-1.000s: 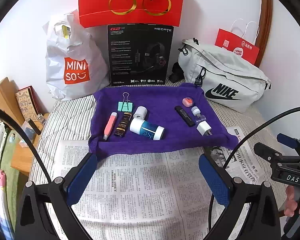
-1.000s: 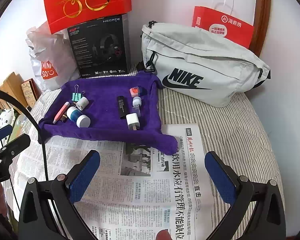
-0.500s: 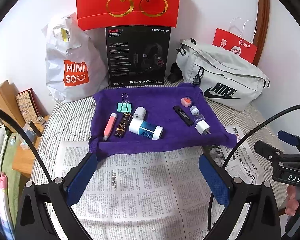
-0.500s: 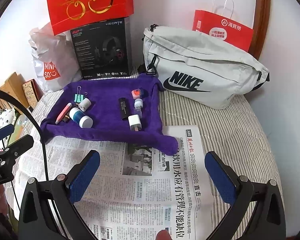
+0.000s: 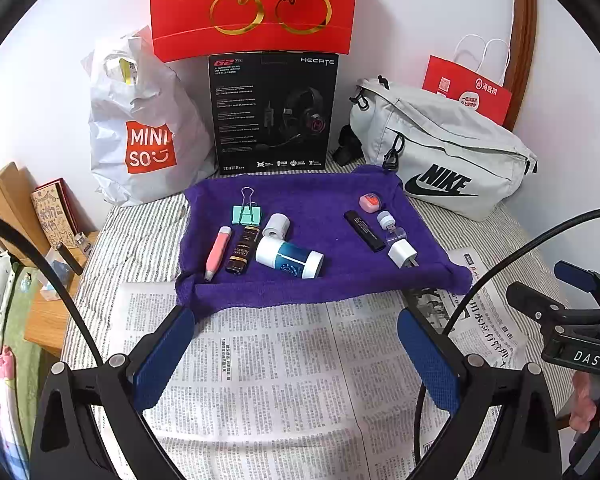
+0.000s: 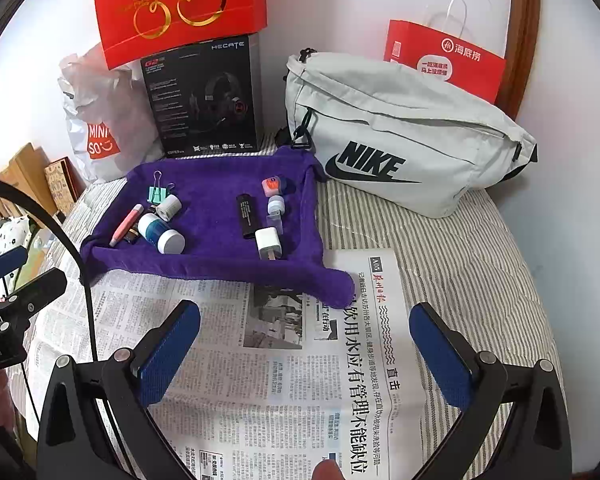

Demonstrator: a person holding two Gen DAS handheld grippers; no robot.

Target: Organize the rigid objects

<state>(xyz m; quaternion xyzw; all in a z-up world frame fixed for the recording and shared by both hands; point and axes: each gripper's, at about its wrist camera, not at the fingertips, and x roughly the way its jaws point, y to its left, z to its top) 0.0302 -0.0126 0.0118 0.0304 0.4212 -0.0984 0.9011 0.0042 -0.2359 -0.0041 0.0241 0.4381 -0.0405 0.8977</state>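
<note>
Small rigid items, among them a white-and-teal bottle (image 5: pixel 289 258), black stick (image 5: pixel 363 231) and white charger (image 5: pixel 402 253), lay on the purple towel (image 5: pixel 324 200). Left gripper (image 5: pixel 296 354) and right gripper (image 6: pixel 305 354) hovered above newspaper (image 5: pixel 284 380), jaws wide apart, empty.

I count 9 small items on 1 purple towel (image 5: pixel 324 200): 1 green binder clip (image 5: pixel 247 213), 1 pink pen-shaped item (image 5: pixel 217 253), 1 dark brown tube (image 5: pixel 242 249), 1 small white roll (image 5: pixel 276 226), 1 teal/white bottle (image 5: pixel 289 258), 1 black stick (image 5: pixel 363 230), 1 pink eraser-like pc (image 5: pixel 369 202), 1 small clear vial w/ white cap (image 5: pixel 389 225), 1 white charger plug (image 5: pixel 402 253). Behind: 3 shopping bags (2 red paper (image 5: pixel 256 4) (image 5: pixel 468 88), 1 white plastic (image 5: pixel 140 128)), 1 headset box (image 5: pixel 273 114), 1 grey Nike bag (image 5: pixel 444 152). Newspaper (image 5: pixel 284 376): sheets overlap, count n/a.
</note>
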